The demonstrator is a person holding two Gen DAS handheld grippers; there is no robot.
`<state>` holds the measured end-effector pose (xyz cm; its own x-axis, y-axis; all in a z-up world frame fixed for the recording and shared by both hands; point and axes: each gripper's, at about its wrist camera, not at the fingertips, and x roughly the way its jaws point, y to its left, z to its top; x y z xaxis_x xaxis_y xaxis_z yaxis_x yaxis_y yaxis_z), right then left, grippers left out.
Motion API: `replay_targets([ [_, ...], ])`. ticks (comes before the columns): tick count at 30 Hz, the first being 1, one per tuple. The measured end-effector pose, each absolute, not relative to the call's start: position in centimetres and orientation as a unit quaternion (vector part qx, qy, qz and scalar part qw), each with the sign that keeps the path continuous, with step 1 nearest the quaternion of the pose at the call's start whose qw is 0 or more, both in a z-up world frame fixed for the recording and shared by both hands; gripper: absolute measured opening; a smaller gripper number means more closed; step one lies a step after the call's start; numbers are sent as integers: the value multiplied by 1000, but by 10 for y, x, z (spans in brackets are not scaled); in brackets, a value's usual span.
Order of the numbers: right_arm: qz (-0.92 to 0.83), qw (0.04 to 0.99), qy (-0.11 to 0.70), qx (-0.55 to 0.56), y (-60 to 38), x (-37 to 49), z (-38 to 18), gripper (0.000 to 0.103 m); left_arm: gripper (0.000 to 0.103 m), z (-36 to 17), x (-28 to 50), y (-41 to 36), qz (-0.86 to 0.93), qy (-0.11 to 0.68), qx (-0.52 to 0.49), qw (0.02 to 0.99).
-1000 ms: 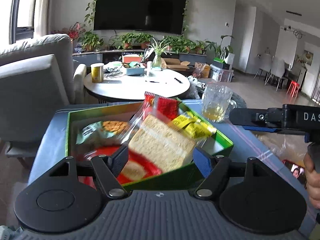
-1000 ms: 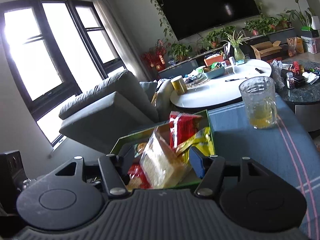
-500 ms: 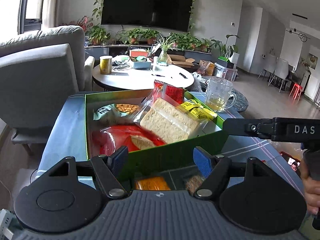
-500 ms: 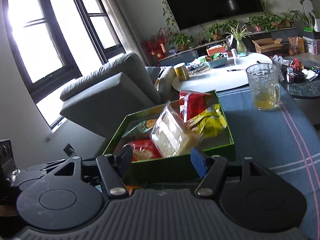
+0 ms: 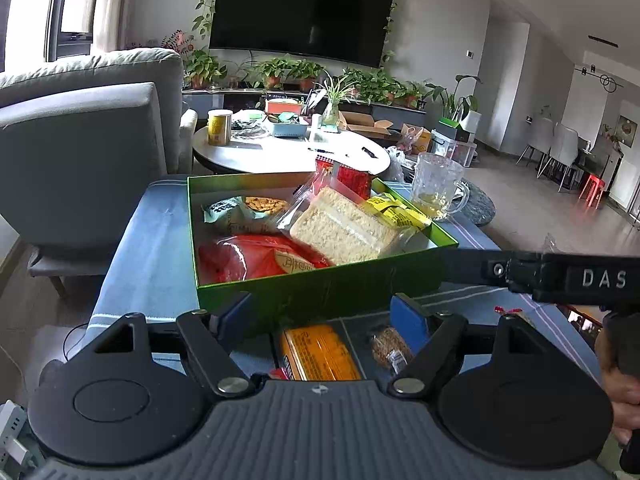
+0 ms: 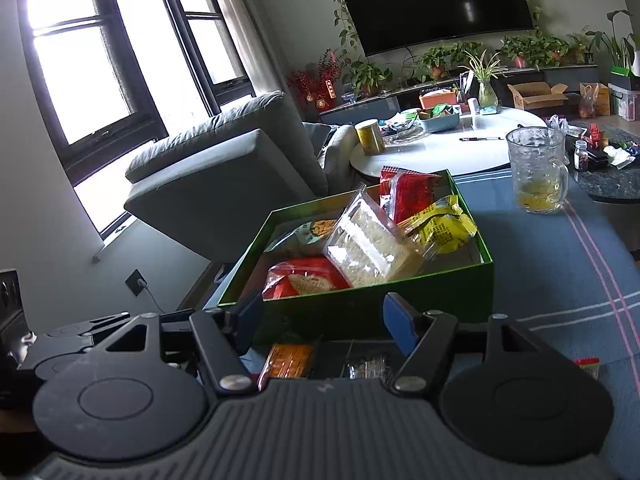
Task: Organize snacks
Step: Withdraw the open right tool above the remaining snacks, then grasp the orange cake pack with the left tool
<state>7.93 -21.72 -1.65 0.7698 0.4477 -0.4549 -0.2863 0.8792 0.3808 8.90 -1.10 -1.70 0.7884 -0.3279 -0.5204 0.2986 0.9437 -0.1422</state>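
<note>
Withdrawal noted: over the last second I have pulled both grippers back from the green box (image 5: 320,296), whose contents filled the frame earlier and now sit beyond my fingertips. My left gripper (image 5: 328,318) is spread and empty, and so is my right gripper (image 6: 324,320). Nothing is pinched by either.

The box rests on the blue cloth (image 5: 148,248) and holds the bread pack (image 5: 344,230) leaning across the middle, a red packet (image 5: 256,258) at the near left, a yellow packet (image 5: 394,212) to the right, and a green cookie bag (image 5: 236,214) at the far left. I judge that placement finished and the next pick due.

The retreat has uncovered loose snacks just near of the box: an orange packet (image 5: 318,354) and a small brown snack (image 5: 390,348), both lying between my left gripper's fingers.

The left view shows the orange packet's printed face and my right gripper's body crossing at the right. The right view shows only its edge (image 6: 288,362), but adds a small red item (image 6: 586,364) on the cloth at the near right, and the glass mug (image 6: 538,170) standing well apart from the box.
</note>
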Motion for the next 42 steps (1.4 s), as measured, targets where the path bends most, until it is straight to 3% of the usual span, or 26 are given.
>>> replay_targets([
  [14,161,929,303,140,-221,66,-44,79,74,-43,94,-25,-161,319,-19,934],
  [21,146,965,182,116,-223,45,-29,79,74,-52,102,-28,-155,333,-18,930],
  [24,133,969,168,120,-223,46,-30,79,74,-53,103,-29,-157,335,-19,929],
  [29,119,954,212,176,-233,62,-36,79,74,-55,104,-31,-157,337,-16,928],
  [35,121,957,215,151,-234,64,-31,79,74,-58,107,-33,-157,341,-17,927],
  [42,114,942,278,150,-235,75,-49,79,74,-69,118,-47,-157,360,-1,920],
])
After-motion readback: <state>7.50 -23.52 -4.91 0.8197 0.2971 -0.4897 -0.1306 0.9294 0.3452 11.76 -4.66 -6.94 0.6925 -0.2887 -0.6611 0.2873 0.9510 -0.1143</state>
